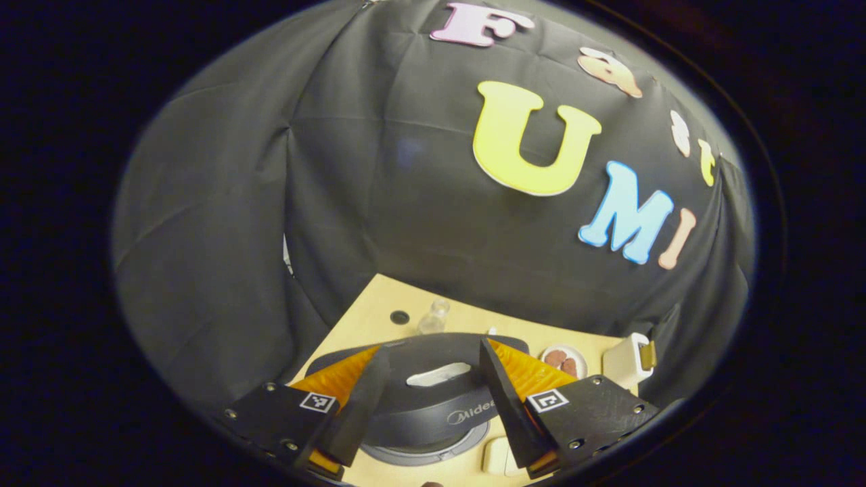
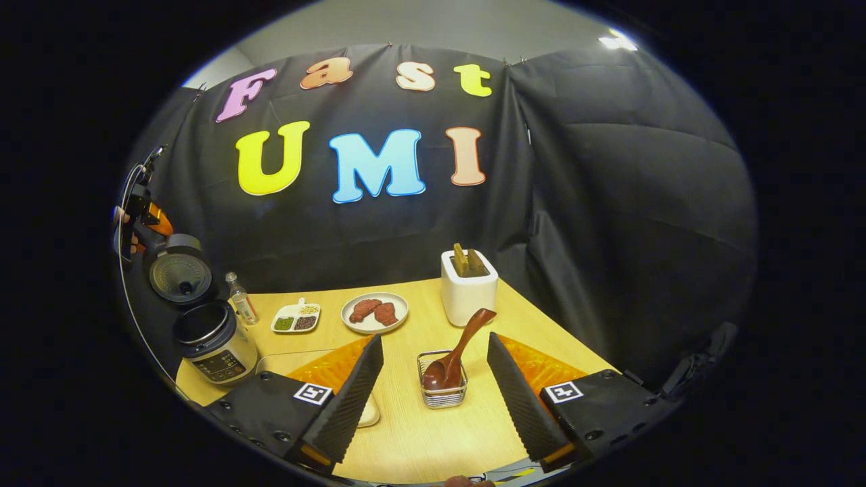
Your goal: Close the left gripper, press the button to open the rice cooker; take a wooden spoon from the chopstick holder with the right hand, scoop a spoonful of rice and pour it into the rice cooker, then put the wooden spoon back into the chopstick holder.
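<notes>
The rice cooker (image 2: 213, 341) stands at the table's left end with its lid (image 2: 179, 274) swung up. In the left gripper view the lid's dark top (image 1: 440, 389) lies just beyond my left gripper (image 1: 431, 348), whose fingers are spread open on either side of it without touching. That gripper (image 2: 145, 216) also appears far off above the lid. A wooden spoon (image 2: 460, 348) rests bowl-down in the wire chopstick holder (image 2: 443, 392), handle leaning up to the right. My right gripper (image 2: 434, 338) is open, with the holder ahead between its fingers, apart from both.
A white box (image 2: 468, 287) with wooden pieces stands behind the holder. A plate of meat (image 2: 374, 312), a divided seasoning dish (image 2: 296, 318) and a small bottle (image 2: 240, 297) line the back. A pale dish (image 2: 369, 412) sits partly hidden under the right gripper's left finger.
</notes>
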Tool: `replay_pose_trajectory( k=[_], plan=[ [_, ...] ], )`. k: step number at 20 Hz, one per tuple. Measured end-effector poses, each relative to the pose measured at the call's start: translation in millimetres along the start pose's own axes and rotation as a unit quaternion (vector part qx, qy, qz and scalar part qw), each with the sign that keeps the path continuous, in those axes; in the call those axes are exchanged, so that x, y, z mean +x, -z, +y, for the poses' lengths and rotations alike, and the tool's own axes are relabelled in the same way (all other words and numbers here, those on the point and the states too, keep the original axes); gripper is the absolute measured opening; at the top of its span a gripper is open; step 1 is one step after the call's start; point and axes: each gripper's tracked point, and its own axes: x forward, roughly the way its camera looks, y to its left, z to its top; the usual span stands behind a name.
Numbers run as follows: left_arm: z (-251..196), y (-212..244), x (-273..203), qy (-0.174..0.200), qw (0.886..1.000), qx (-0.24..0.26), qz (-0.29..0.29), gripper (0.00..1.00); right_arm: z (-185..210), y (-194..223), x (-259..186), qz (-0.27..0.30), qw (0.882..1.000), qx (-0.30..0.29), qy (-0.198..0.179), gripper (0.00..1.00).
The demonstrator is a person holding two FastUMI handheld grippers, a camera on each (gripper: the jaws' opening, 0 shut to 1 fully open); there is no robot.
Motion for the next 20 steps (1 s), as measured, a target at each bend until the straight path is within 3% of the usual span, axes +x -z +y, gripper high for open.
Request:
replay_pose_trajectory(
  k=[3, 7, 15, 20],
  plan=[
    [-8, 39, -3, -0.008, 0.999, 0.02, 0.044, 0.87, -4, 1, 12, 0.003, 1.0, 0.003, -0.014, 0.98],
    [-16, 83, 2, -0.01, 0.996, 0.007, 0.087, 0.86, -16, 4, 28, 0.01, 1.0, 0.007, -0.025, 0.98],
    [-17, 140, 16, -0.038, 0.995, 0.043, 0.086, 0.88, -27, 13, 56, 0.033, 0.998, 0.005, -0.05, 0.98],
    [-11, 168, 30, -0.059, 0.994, 0.009, 0.095, 0.88, -28, 10, 66, 0.032, 0.997, -0.009, -0.069, 0.98]
  ],
)
